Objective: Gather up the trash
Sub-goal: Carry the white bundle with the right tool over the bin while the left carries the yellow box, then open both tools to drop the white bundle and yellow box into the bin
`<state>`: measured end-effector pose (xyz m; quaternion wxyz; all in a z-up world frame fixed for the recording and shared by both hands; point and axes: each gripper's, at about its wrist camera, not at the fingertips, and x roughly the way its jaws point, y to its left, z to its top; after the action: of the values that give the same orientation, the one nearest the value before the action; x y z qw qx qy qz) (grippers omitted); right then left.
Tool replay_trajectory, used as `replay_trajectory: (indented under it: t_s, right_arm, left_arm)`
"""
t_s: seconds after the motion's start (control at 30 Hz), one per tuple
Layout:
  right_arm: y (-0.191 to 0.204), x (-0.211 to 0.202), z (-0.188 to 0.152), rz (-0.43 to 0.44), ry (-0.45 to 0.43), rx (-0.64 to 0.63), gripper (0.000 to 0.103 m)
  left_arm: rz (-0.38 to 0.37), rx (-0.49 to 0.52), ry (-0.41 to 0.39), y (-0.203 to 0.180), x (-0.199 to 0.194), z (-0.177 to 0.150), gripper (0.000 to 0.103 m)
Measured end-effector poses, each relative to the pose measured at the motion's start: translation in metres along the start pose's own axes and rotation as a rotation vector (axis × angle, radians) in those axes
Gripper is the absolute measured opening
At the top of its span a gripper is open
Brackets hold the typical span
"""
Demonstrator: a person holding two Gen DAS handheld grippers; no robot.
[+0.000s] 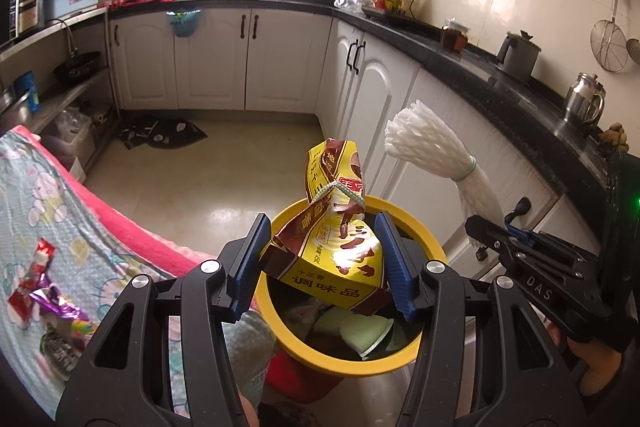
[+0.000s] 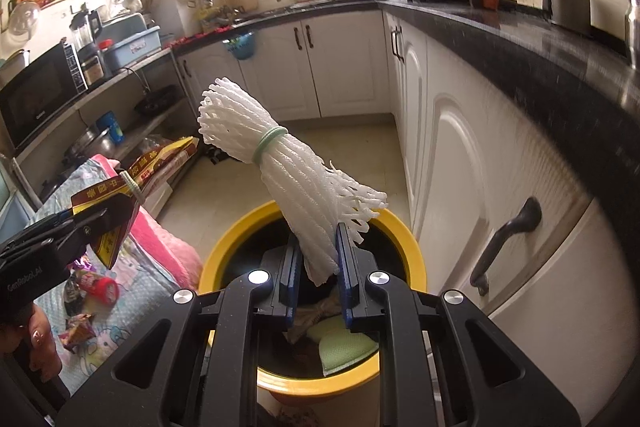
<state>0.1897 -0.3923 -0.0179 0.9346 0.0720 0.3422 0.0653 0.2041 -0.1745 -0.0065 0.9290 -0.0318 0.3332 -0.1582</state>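
Left wrist view: the left tongs (image 1: 320, 259), about half open, clamp a crumpled yellow-and-brown seasoning bag (image 1: 336, 231) cinched with a pale green band; its flat bottom panel carries printed characters and it hangs over the mouth of the yellow-rimmed bin (image 1: 430, 241). Toward 2 o'clock the right tongs (image 1: 480, 231) carry a bundle of white foam netting (image 1: 424, 143), tied round the middle by a green elastic, with its flared end up

Around the bin, white cabinet doors (image 1: 384, 95) stand close at 2 o'clock and the pink-edged bed cover (image 1: 120, 219) presses in at 9 o'clock, touching the rim; bare floor (image 1: 224, 163) opens toward 12 o'clock

Right wrist view shows those right tongs (image 2: 316, 259) nearly closed, with both blue pads pinching the netting's (image 2: 288, 163) lower end, directly above the bin (image 2: 224, 247). It alone shows a dark cabinet handle (image 2: 508, 243) at 3 o'clock, very near. Inside the bin, green sponge pieces (image 2: 344, 345) lie on other refuse. More wrappers (image 1: 44, 291) on the bed cover sit at 8 o'clock in the left view
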Motion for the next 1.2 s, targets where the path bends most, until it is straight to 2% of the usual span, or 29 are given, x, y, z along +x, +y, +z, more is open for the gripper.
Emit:
replay_trajectory:
  t_s: [0.4, 0.57, 0.73, 0.83, 0.93, 1.0, 1.2]
  right_arm:
    - [0.000, 0.034, -0.019, 0.006, 0.105, 0.016, 0.016]
    - [-0.003, 0.048, -0.027, 0.001, 0.152, 0.026, 0.016]
    - [-0.011, 0.058, -0.032, 0.010, 0.181, 0.052, 0.019]
    - [-0.014, 0.063, -0.033, 0.002, 0.198, 0.051, 0.028]
    - [-0.017, 0.064, -0.034, 0.001, 0.200, 0.064, 0.036]
    - [-0.017, 0.064, -0.034, -0.009, 0.200, 0.067, 0.042]
    - [-0.018, 0.057, -0.031, -0.022, 0.177, 0.068, 0.049]
  left_arm:
    - [-0.006, -0.009, 0.057, -0.004, 0.034, -0.009, 0.046]
    - [-0.030, -0.030, 0.083, 0.001, 0.046, -0.012, 0.046]
    - [-0.055, -0.055, 0.117, 0.005, 0.058, -0.015, 0.046]
    - [-0.067, -0.064, 0.126, 0.006, 0.061, -0.017, 0.047]
    - [-0.061, -0.067, 0.130, 0.006, 0.062, -0.019, 0.057]
    - [-0.054, -0.069, 0.134, 0.008, 0.061, -0.021, 0.060]
    - [0.002, -0.072, 0.123, 0.015, 0.048, -0.022, 0.079]
